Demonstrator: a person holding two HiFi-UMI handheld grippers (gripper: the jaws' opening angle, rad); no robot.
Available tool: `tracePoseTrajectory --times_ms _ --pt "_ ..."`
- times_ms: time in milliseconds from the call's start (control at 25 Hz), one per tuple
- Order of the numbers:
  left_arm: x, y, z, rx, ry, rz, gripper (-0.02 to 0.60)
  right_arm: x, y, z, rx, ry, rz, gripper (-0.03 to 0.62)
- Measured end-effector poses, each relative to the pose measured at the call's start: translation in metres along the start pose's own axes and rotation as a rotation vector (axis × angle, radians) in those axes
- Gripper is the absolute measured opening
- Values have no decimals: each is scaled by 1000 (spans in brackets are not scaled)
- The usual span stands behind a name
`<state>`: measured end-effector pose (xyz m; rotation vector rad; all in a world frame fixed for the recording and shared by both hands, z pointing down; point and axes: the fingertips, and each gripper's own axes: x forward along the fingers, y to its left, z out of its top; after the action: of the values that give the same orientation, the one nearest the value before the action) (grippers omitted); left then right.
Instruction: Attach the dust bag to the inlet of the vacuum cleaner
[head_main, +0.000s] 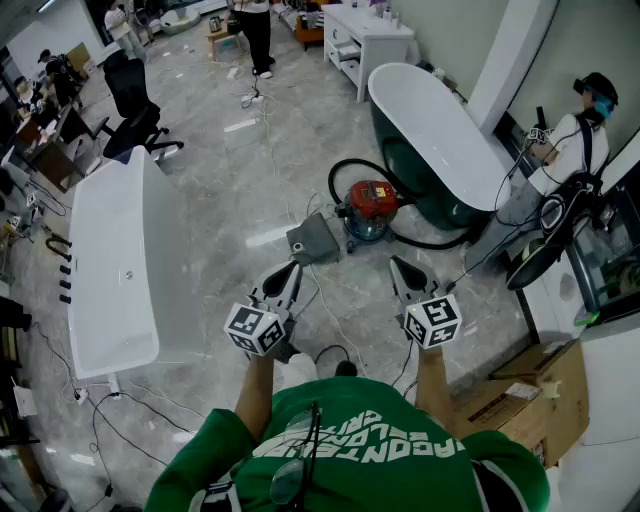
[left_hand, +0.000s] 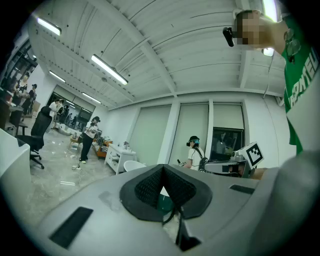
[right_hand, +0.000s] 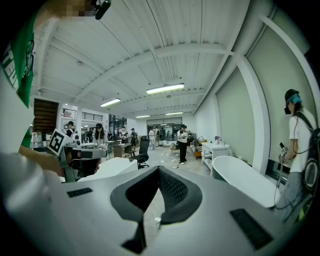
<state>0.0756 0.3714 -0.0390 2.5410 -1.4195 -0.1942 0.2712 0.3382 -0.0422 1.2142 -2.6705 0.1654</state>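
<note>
Broadly, floor (head_main: 230, 150): everything I need lies on the grey marble ahead of me, so both grippers must go forward and down.
Bathtubs: a white bathtub (head_main: 110, 260) is on my left and a dark-sided bathtub (head_main: 440, 135) beyond on the right; the work sits between them.
Vacuum cleaner (head_main: 368, 208): red-topped and upright on the floor, with a black hose (head_main: 345, 165) looping behind. I cannot make out the inlet from here, so I would find it first.
Dust bag (head_main: 313, 240): the flat grey piece I take for it lies just beside the vacuum cleaner, on its left.
Left gripper (head_main: 293, 266): jaws together on nothing, well short of the bag. I would open them, then pinch the bag by an edge, leaving its mouth free.
Right gripper (head_main: 395, 262): jaws together too, and empty. It is best used to steady the vacuum cleaner while the bag is pressed on squarely.
</note>
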Motion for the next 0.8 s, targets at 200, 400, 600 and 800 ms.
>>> tracePoseTrajectory --times_ms 200,400,600,800 --pt "6 33 9 -8 4 1 3 31 2 9 3 5 -5 8" --pt "15 69 20 -14 0 -3 3 68 3 19 -2 10 -15 8" --pt "16 111 29 -22 -3 -9 3 108 11 31 15 -4 -26 8" --pt "6 154 36 -59 -17 -44 3 150 37 35 -5 21 -22 8"
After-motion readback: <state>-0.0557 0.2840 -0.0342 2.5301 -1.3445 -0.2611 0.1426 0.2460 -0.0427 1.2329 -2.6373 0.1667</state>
